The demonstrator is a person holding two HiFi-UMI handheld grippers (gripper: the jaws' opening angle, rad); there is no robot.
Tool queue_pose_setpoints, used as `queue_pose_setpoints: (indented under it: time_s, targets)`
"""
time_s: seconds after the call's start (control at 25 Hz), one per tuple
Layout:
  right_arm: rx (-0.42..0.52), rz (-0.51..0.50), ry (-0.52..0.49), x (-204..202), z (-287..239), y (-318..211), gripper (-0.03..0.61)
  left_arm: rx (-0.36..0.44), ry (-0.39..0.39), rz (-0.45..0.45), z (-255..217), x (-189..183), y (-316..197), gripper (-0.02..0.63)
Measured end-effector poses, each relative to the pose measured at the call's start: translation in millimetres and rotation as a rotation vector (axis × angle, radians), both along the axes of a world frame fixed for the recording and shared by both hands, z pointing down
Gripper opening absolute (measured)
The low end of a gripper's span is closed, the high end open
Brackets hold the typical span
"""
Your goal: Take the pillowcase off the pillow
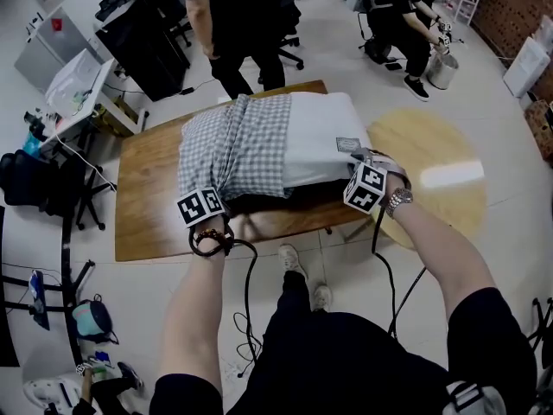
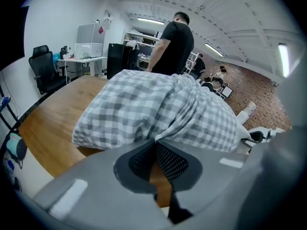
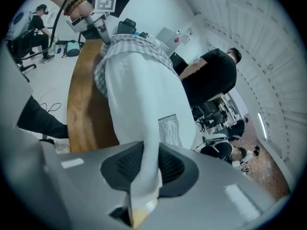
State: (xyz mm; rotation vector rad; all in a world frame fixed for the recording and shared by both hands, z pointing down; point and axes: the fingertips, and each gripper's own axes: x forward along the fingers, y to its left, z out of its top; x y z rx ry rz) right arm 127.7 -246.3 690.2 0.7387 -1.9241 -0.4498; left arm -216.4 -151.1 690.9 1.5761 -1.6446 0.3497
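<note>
**Head view.** The pillow lies across the wooden bench. Its right part is bare and white, and its left part is under the checked pillowcase, which sits bunched in folds. The left claw is at the near left edge of the case. The right claw is at the near right edge of the pillow, just beside a sewn label. A person stands at the far side of the bench.

**Left gripper view.** The left claw is pressed together on a small gathered fold of the checked cloth, and little fabric lies between the pads. The grip looks shallow, so I judge a smooth, even pull safer than a jerk. Drawing outward along the pillow's length, low over the bench, should let the bunched folds slide off rather than catch on a corner.

**Right gripper view.** The right claw pinches the white edge of the pillow, with a thick fold running deep between its pads. That makes it the anchor. It should hold firm and resist the pull so the pillow does not travel with the case. The left claw shows at the far end, on the checked cloth. Pulling the two straight apart looks like the cleanest line.
</note>
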Motion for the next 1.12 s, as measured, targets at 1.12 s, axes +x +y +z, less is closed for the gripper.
queue_pose_setpoints:
  time_s: [1.12]
  targets:
    - [-0.060,-0.132,-0.220,-19,-64,80,0.230,0.124,-0.097,0.290,-86,105,24,0.064]
